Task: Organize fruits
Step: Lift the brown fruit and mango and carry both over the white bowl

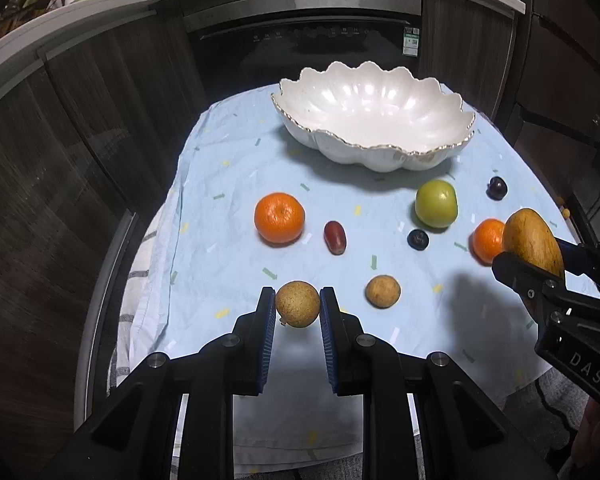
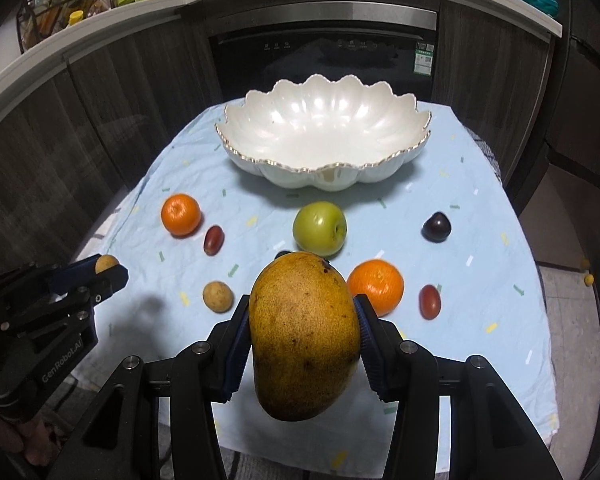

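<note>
left gripper (image 1: 298,304) clenched on small brown fruit (image 1: 297,304); right gripper (image 2: 302,334) grasping mango (image 2: 304,336), both lifted clear of cloth (image 1: 220,168). empty bowl (image 2: 260,120) at 12 o'clock. risk: heavy mango pivots between pads, slips, scatters orange (image 2: 376,286) at 2 o'clock.

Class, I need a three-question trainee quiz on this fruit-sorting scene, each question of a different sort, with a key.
1. True or false: the white bowl already holds fruit.
2. Which fruit does the right gripper hold? A) green apple B) mango C) red grape
3. Fill in: the left gripper is shut on a small round ____ fruit.

Key: 1 false; 2 B; 3 brown.
</note>
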Demonstrator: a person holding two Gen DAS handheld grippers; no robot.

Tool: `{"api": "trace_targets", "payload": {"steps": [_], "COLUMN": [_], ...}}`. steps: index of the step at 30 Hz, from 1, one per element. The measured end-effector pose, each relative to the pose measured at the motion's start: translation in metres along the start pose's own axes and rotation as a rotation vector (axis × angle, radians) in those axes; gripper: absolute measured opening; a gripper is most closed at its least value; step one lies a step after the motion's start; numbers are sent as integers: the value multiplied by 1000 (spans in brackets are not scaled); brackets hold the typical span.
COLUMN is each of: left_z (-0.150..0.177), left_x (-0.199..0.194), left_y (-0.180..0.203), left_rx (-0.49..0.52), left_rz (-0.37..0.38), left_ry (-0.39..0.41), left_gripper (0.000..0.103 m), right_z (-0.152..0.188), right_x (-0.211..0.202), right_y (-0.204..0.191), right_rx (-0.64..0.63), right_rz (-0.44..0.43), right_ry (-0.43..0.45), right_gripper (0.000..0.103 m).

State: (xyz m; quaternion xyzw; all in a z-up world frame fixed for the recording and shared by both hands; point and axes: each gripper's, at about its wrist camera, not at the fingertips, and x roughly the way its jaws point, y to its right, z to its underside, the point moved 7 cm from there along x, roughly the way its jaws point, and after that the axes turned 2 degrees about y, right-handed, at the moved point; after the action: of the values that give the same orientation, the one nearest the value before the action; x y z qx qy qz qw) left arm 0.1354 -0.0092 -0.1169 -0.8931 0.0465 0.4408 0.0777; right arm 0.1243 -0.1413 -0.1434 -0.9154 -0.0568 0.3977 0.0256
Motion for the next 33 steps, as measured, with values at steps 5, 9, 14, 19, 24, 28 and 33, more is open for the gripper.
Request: {"api": "trace_targets", "payload": {"steps": [5, 9, 14, 19, 24, 28, 33], "left_z": [-11, -18, -31, -46, -63, -78, -99], "left_x": [-5, -4, -5, -6, -6, -3, -1], "left_y": [-1, -2, -1, -2, -2, 0, 1], "left_rx": [-15, -24, -26, -25, -21, -17, -14], "left_rz": [1, 9, 14, 16, 21, 27, 30], "left_ry": [22, 23, 42, 61, 81, 90, 109], "left_gripper": [23, 23, 23, 23, 23, 23, 23], "right_z": [-14, -24, -36, -47, -62, -78, -99], "right_x": [-4, -7, -9, -9, -11, -10, -7], "right_y": [2, 3, 8, 13, 15, 19, 26], "right_rx": [9, 12, 12, 9, 5, 4, 4], "right_rz": [0, 5, 15, 26, 33, 38, 49], "right_ry": [23, 44, 59, 72, 95, 118, 140], "right_gripper": [50, 50, 50, 50, 50, 50, 50]}}
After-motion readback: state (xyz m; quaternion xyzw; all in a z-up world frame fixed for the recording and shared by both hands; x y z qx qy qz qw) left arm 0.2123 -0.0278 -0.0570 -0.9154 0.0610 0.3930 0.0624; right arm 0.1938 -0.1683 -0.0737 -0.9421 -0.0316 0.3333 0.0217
